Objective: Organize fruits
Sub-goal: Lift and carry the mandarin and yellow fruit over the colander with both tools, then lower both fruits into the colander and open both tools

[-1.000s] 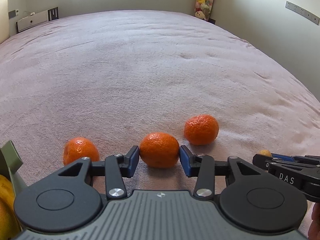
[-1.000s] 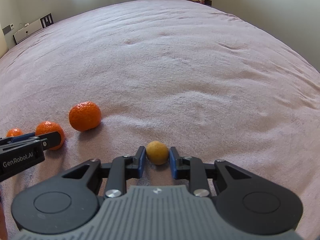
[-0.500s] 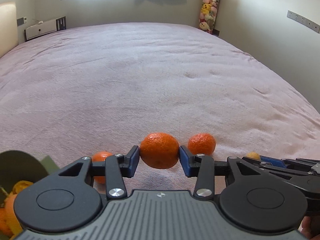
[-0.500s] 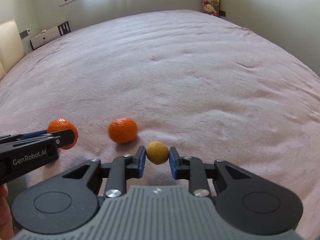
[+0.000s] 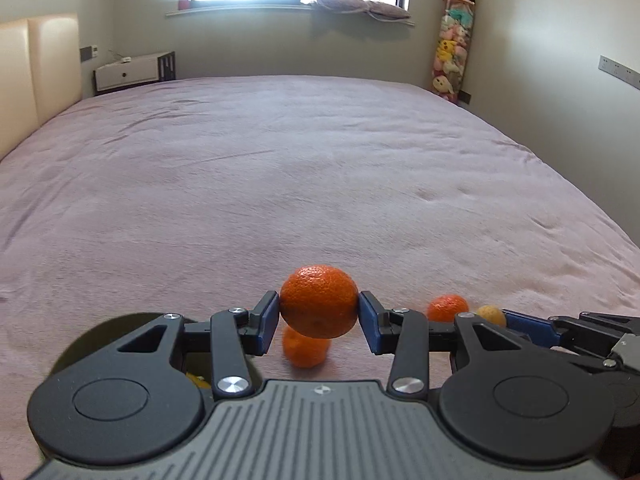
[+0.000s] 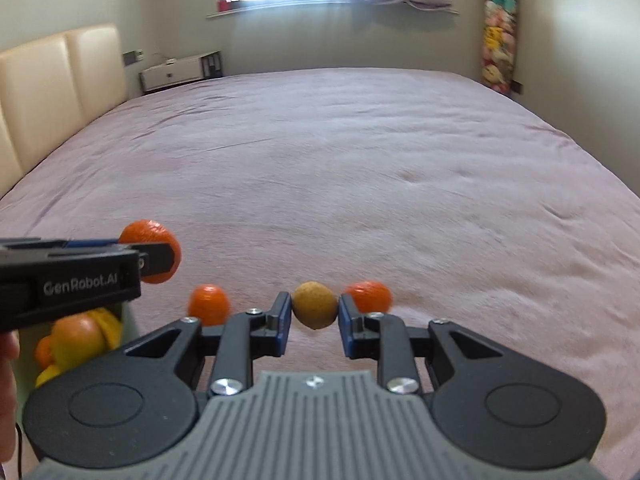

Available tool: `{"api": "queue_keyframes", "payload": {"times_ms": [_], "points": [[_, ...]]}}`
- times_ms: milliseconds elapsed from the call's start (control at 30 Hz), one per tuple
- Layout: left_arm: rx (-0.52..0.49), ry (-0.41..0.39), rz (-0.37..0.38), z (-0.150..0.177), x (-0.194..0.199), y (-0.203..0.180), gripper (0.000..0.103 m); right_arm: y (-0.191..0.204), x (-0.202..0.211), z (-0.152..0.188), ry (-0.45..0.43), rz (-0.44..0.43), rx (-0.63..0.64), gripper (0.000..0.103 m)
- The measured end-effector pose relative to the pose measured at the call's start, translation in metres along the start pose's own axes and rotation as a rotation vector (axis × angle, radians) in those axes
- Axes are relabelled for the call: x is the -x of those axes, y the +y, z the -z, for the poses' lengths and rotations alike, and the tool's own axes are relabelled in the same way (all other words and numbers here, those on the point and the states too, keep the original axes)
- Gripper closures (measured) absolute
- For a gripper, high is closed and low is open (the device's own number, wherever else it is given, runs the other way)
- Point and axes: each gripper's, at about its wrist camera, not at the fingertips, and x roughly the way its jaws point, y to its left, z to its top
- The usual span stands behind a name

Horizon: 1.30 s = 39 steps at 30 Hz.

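My left gripper [image 5: 319, 322] is shut on an orange mandarin [image 5: 319, 304] and holds it above the pink bedspread. It also shows in the right wrist view [image 6: 150, 250]. My right gripper [image 6: 314, 320] is shut on a small yellow-brown fruit [image 6: 314, 305], also lifted off the bed; it shows at the right of the left wrist view [image 5: 490, 314]. Two more mandarins lie on the bed: one [image 5: 306, 350] below the held one, one [image 5: 447, 308] to its right. In the right wrist view they are at left [image 6: 209, 304] and right [image 6: 370, 296].
A green container [image 6: 130, 320] with yellow and orange fruit [image 6: 76, 338] sits at the lower left, under the left gripper. The bedspread [image 5: 320, 180] stretches far ahead. A cream headboard [image 6: 60, 92] stands at left, walls and a window beyond.
Both grippers have risen off the bed with their fruits, and the views have tilted up to the room. The fruit container has come into the right wrist view.
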Motion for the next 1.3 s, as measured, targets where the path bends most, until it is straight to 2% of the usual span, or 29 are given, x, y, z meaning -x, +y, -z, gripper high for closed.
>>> {"api": "queue_keyframes", "payload": {"times_ms": [300,767,867,900,933,1167,1300], "points": [[0.057,0.016,-0.045,0.001,0.031,0.038,0.055,0.047,0.015,-0.005,-0.008,-0.111,0.075,0.081],[0.16,0.086,-0.094,0.011,0.07,0.104,0.057,0.11,0.03,-0.001,0.014,-0.294,0.192,0.081],[0.189,0.099,-0.097,0.014,0.078,0.119,0.064,0.121,0.03,0.001,0.018,-0.321,0.206,0.081],[0.196,0.099,-0.097,0.016,0.08,0.123,0.078,0.124,0.03,0.001,0.022,-0.332,0.211,0.081],[0.202,0.104,-0.095,0.017,0.081,0.126,0.08,0.126,0.029,0.002,0.025,-0.341,0.218,0.081],[0.289,0.178,-0.076,0.038,0.063,0.148,0.085,0.144,0.013,0.013,0.085,-0.359,0.267,0.081],[0.332,0.179,-0.088,0.04,0.067,0.157,0.084,0.144,0.008,0.013,0.109,-0.37,0.268,0.081]]}}
